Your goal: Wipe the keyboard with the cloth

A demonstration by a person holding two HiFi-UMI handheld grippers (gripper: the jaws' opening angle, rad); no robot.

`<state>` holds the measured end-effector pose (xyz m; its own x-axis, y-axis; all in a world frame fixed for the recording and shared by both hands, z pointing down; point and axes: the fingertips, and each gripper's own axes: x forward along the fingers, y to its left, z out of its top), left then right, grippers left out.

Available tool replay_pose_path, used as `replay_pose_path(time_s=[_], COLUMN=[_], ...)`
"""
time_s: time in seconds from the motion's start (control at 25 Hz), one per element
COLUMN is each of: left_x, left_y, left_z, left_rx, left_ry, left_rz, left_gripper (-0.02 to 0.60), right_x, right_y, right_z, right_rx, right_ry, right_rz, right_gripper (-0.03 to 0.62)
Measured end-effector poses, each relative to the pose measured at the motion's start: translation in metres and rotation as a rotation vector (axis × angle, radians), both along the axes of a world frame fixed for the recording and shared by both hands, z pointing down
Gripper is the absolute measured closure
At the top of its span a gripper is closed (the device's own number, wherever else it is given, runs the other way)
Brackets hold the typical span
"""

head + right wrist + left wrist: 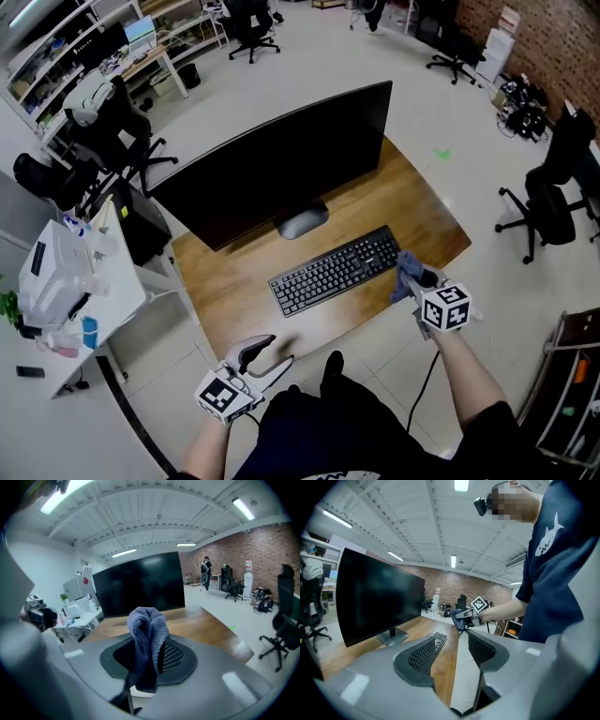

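A black keyboard (335,271) lies on the wooden desk (412,202) in front of a large dark monitor (281,164). My right gripper (419,279) is shut on a blue-grey cloth (406,273), held just off the keyboard's right end near the desk's front edge. In the right gripper view the cloth (147,634) stands bunched between the jaws. My left gripper (267,352) is open and holds nothing, low at the desk's front left edge. In the left gripper view the keyboard (438,640) and the cloth (458,618) show beyond the left gripper (452,651).
The monitor's stand (303,223) sits behind the keyboard. A white side table (66,281) with clutter stands to the left. Office chairs (548,202) are on the right and far left (89,141). A black cable (424,380) hangs below the right hand.
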<state>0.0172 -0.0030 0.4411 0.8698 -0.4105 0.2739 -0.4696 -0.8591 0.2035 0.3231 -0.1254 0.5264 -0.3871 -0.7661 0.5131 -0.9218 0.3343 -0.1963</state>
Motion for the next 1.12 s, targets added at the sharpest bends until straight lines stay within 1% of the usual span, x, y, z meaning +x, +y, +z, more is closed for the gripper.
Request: replay_pose_path(time_s=[0.16,0.28,0.4,0.52,0.68,0.84,1.12], left_x=[-0.002,-0.009,-0.015,-0.018,-0.015,-0.008,-0.013], left_y=[-0.017,-0.026,-0.038,-0.054,-0.071,-0.078,-0.074], left_z=[0.015,0.027,0.047,0.064,0.074,0.077,0.088], left_rx=[-0.027,-0.067,-0.083,-0.092,-0.102,-0.101,-0.134], left_ry=[-0.029,-0.071,-0.108,-0.117,-0.114,-0.111,-0.105], left_rz=[-0.042,-0.066,-0.074,-0.081,-0.078,-0.062,-0.062], left_gripper=[0.368,0.368,0.348,0.344,0.344,0.343,0.344], right_x=[0.028,0.038,0.047,0.055,0.063,0.067,0.050], right_y=[-0.044,-0.065,-0.080,-0.094,-0.105,-0.109,-0.110], right_z=[0.057,0.094,0.120,0.144,0.172,0.191,0.198], right_rx=[-0.091,-0.152,-0.191,-0.234,-0.302,-0.352,-0.360], right_ry=[0.120,0.161,0.200,0.253,0.309,0.365,0.422], right_rz=[0.005,0.014,0.012,0.012,0.000,-0.002,0.014], right_gripper=[0.502,0.500,0.501,0.501,0.500,0.502,0.502])
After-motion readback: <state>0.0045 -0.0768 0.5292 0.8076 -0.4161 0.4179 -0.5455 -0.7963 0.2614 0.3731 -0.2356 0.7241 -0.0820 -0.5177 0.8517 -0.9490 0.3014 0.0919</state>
